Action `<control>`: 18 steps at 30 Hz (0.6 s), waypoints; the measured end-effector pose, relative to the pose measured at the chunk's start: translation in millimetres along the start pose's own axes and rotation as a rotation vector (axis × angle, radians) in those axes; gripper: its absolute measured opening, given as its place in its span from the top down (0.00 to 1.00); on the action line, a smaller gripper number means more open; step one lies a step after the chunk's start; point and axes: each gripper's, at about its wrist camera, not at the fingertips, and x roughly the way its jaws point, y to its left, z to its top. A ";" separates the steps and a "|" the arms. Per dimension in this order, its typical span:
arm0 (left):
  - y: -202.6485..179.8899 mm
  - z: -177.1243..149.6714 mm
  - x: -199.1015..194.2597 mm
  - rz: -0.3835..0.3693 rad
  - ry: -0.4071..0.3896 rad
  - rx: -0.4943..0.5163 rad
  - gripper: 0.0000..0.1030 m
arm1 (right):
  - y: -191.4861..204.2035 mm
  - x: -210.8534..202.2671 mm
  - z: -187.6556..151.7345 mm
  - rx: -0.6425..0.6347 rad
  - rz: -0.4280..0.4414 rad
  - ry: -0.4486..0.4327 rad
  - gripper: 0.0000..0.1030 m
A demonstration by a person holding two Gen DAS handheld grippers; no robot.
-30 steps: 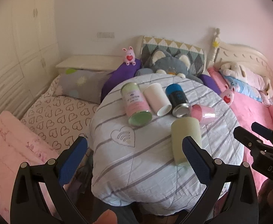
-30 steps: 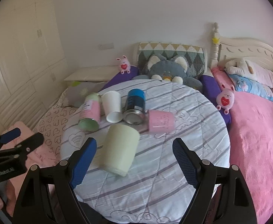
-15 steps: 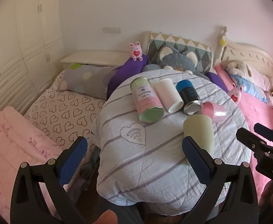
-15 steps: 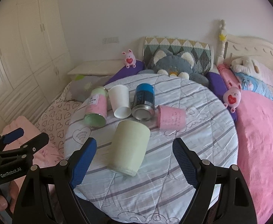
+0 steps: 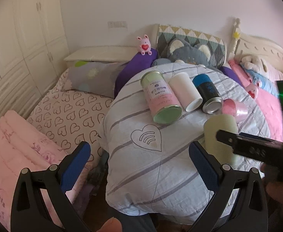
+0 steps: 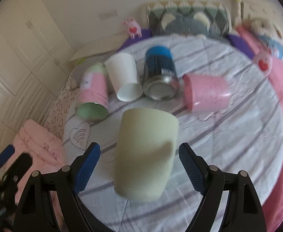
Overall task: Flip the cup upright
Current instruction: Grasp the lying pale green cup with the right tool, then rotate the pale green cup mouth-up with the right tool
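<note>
A pale green cup [image 6: 147,150] lies on its side on the round table covered with a striped cloth [image 6: 238,135]. My right gripper [image 6: 139,166] is open, its blue pads on either side of the cup's near end, not touching it. In the left wrist view the cup [image 5: 218,133] lies at the right, partly hidden by the right gripper [image 5: 253,147] reaching over it. My left gripper [image 5: 139,164] is open and empty, low at the table's near left edge.
Behind the cup lie a pink-and-green tin [image 6: 93,92], a white paper cup [image 6: 125,77], a blue can [image 6: 159,73] and a pink cup [image 6: 207,92], all on their sides. Beds with pillows and plush toys surround the table; a wardrobe [image 5: 15,48] stands left.
My right gripper has moved forward and down, so the pale green cup now sits between its open fingers. The left gripper has shifted a little left and lower.
</note>
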 end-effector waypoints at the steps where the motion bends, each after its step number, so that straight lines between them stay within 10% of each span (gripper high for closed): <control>1: 0.6 0.1 2.9 -0.001 0.005 0.000 0.00 | -2.3 7.9 2.8 0.016 0.004 0.022 0.18; 18: 0.2 -1.1 16.5 -0.035 0.038 -0.001 0.00 | -3.2 39.5 7.4 -0.023 0.023 0.152 0.22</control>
